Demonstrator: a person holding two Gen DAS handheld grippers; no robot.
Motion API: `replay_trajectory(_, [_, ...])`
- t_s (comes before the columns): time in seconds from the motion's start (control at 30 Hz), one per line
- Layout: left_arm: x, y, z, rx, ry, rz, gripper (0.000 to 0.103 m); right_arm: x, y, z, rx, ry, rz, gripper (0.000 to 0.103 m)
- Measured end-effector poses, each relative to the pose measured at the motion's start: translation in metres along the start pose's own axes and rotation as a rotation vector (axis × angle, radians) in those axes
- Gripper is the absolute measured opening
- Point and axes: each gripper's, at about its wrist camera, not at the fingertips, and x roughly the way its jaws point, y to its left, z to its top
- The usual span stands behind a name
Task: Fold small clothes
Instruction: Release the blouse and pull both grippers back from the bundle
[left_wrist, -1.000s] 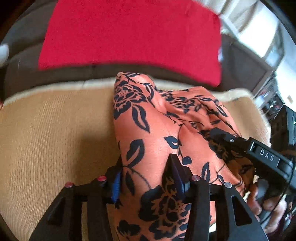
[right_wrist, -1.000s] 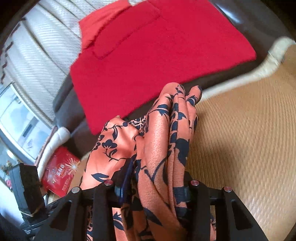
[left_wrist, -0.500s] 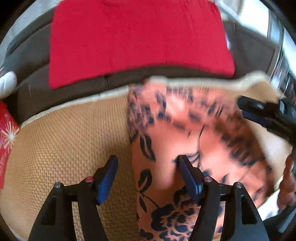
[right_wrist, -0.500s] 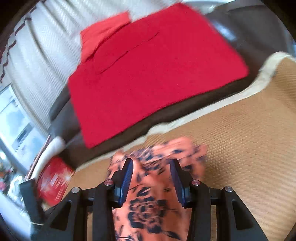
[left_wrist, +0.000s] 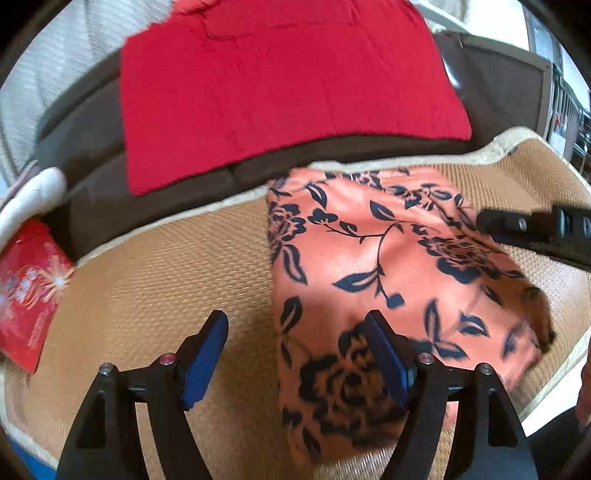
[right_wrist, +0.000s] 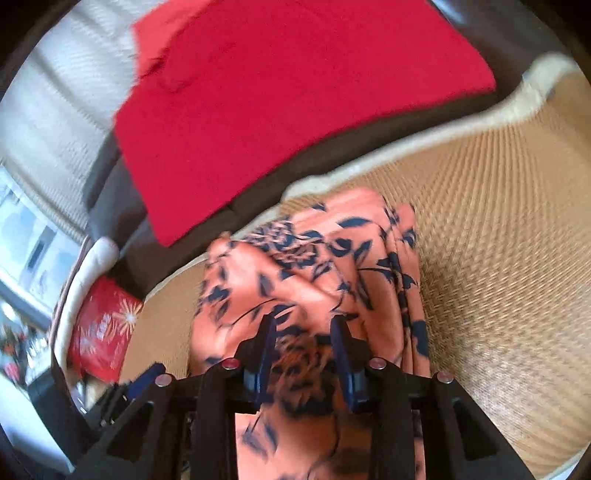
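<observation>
So the left gripper (left_wrist: 297, 341) has its two blue-padded fingers spread wide apart, nothing between them. One pad hangs over bare mat, the other sits over the near left part of the orange garment with the dark blue flower and leaf print (left_wrist: 373, 280). That garment lies on the tan woven straw mat with the cream border (left_wrist: 155, 280), its far edge right up against the mat's far border and its left edge running fairly straight toward the camera.

The right gripper (right_wrist: 303, 338) looks clamped on a bunched bit of the same orange floral garment (right_wrist: 314, 266); its jaws are much closer together, with fabric packed in the gap. The shot is blurry, so I can't swear to how tight the grip is. On the garment's right side the cloth stacks in several layered folds.

Beyond the mat's far border there's a flat red knit cloth (left_wrist: 280, 85) lying on a dark brown cushion (left_wrist: 88, 125). Off the mat's left side sits a red packet with a white firework-like print (left_wrist: 27, 288).
</observation>
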Motion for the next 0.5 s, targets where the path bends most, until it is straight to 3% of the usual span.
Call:
replay_trajectory(0.1, [-0.031, 0.005, -0.006, -0.076, -0.043, -0.001, 0.078, -0.013, 0.015, -0.020, -0.053, 0.018, -0.002, 0.035])
replay_trajectory(0.13, [-0.045, 0.008, -0.009, -0.102, -0.059, -0.001, 0.079, -0.025, 0.013, -0.031, -0.068, 0.051, -0.013, 0.035])
replay_trajectory(0.23, [-0.079, 0.018, -0.014, -0.124, -0.113, 0.028, 0.079, 0.002, 0.009, -0.049, -0.089, 0.174, -0.104, 0.038])
replay_trajectory(0.33, [-0.108, 0.019, -0.016, -0.094, -0.173, 0.084, 0.085, -0.011, 0.021, -0.049, -0.117, 0.155, -0.129, 0.037])
replay_trajectory(0.5, [-0.162, 0.022, -0.015, -0.080, -0.258, 0.117, 0.086, -0.063, 0.045, -0.040, -0.131, 0.070, -0.076, 0.039])
